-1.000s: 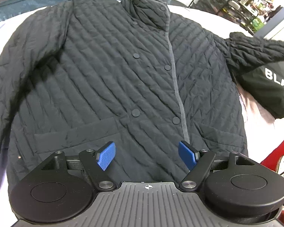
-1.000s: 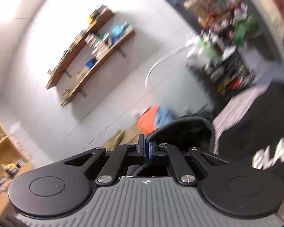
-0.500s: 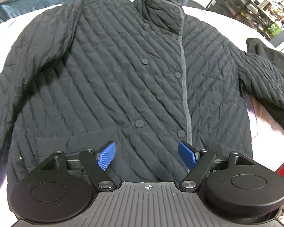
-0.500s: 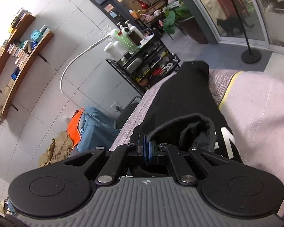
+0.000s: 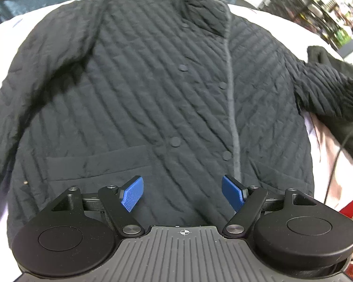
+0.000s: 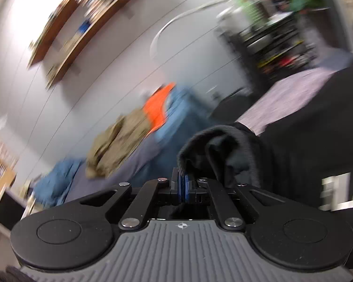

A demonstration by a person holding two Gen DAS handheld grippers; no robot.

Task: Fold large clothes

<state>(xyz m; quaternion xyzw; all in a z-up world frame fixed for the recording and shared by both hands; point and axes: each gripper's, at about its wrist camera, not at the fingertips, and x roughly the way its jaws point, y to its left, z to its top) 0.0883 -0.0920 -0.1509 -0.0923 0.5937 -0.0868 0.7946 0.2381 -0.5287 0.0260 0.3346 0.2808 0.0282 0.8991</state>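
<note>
Fingers of the left gripper, tipped with blue ribbed pads, are spread wide and released, holding nothing as they hang over the bottom hem of the quilted black jacket. That jacket lies front-up and spread flat on a white-covered bed, its stand collar toward the far edge, its snap buttons running down beside a grey placket, and one sleeve lying down along the left edge. Its other sleeve runs off toward the right edge and rises there, and a second dark garment lies bunched just beside it. On the right gripper the blue fingers are clenched together on a fold of the jacket's dark cuff, which bulges up just past the tips. A black cloth with white lettering lies beyond that cuff on the right, over a pale purple-grey covering. Farther back, all blurred, are wooden wall shelves, a black wire rack, and a heap of tan, orange and blue clothes against the wall.
</note>
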